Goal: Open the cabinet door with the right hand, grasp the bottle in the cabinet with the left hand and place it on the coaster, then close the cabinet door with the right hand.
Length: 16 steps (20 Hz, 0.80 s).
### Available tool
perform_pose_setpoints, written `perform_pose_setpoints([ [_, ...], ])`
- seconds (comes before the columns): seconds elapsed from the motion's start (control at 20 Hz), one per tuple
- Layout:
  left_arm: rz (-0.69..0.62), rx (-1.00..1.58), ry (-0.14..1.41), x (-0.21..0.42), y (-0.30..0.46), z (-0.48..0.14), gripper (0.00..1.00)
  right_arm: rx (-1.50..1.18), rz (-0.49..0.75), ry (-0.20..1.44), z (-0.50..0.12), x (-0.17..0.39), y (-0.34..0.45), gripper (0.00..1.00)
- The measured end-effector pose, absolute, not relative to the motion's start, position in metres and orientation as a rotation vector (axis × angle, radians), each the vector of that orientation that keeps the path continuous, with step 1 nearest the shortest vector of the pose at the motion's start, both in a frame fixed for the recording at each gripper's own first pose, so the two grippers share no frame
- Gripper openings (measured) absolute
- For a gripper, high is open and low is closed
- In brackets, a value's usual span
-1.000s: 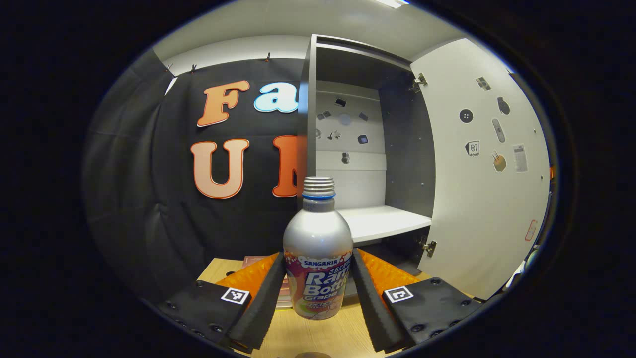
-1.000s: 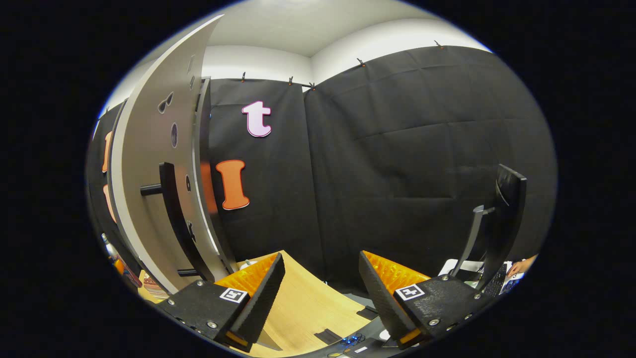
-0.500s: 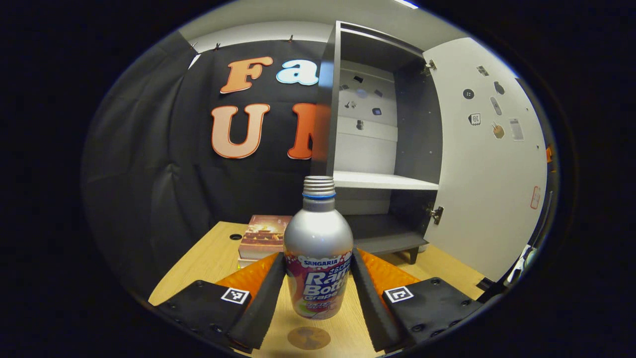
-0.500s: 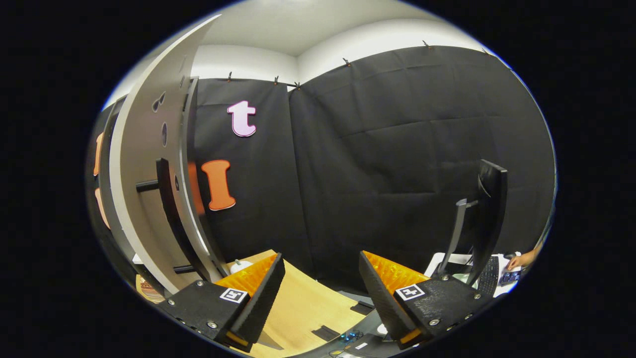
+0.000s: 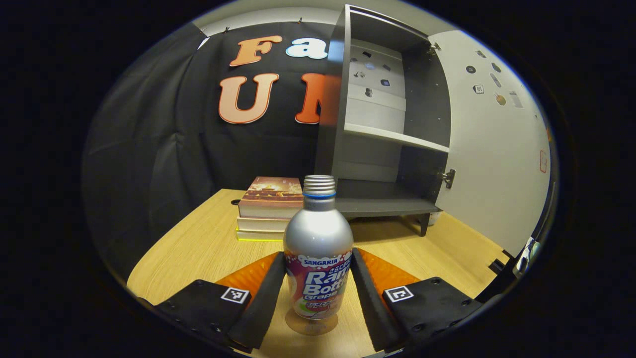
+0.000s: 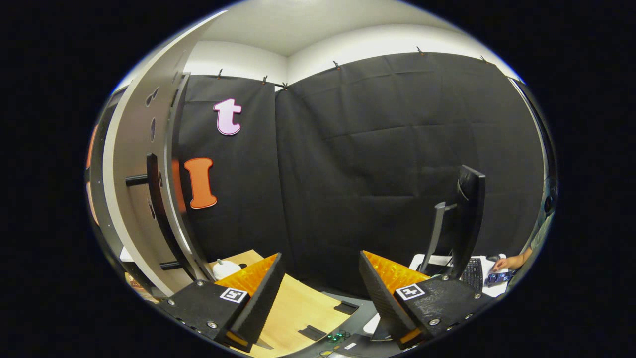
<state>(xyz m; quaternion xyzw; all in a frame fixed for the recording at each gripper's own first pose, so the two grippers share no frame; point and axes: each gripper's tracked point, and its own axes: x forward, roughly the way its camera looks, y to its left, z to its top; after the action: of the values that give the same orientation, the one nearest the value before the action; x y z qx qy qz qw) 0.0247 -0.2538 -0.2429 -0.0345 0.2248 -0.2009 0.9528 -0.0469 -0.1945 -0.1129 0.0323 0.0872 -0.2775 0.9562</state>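
My left gripper [image 5: 318, 286] is shut on a silver bottle [image 5: 318, 248] with a threaded neck and a colourful label. The bottle stands upright, its base at or just above a round brown coaster [image 5: 311, 326] on the wooden table [image 5: 198, 248]. Behind it the grey cabinet [image 5: 382, 129] stands with its white door [image 5: 492, 149] swung wide to the right; its shelves are bare. In the right gripper view my right gripper [image 6: 320, 288] is open and holds nothing. The cabinet door [image 6: 134, 189] with its dark bar handle [image 6: 156, 199] is at the left, apart from the fingers.
A stack of books [image 5: 271, 206] lies on the table left of the cabinet. A small white object [image 6: 223, 268] sits by the door's foot. A monitor [image 6: 464, 219], a keyboard and a person's hand [image 6: 504, 262] are at the far right beyond the table edge.
The left gripper has come down and back from the cabinet with the bottle, which now sits over the coaster. The right gripper has drifted a little to the right, away from the door.
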Motion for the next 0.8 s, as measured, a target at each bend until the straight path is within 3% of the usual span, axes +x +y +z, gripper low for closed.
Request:
perform_pose_setpoints([
  [0.2, -0.419, -0.069, 0.469, 0.023, -0.254, -0.249, 0.84, -0.037, -0.535, 0.140, -0.084, -0.043, -0.178, 0.93],
  [0.8, -0.423, -0.067, 0.458, 0.021, -0.257, -0.254, 0.84, -0.060, -0.498, 0.147, -0.083, -0.034, -0.161, 0.93],
])
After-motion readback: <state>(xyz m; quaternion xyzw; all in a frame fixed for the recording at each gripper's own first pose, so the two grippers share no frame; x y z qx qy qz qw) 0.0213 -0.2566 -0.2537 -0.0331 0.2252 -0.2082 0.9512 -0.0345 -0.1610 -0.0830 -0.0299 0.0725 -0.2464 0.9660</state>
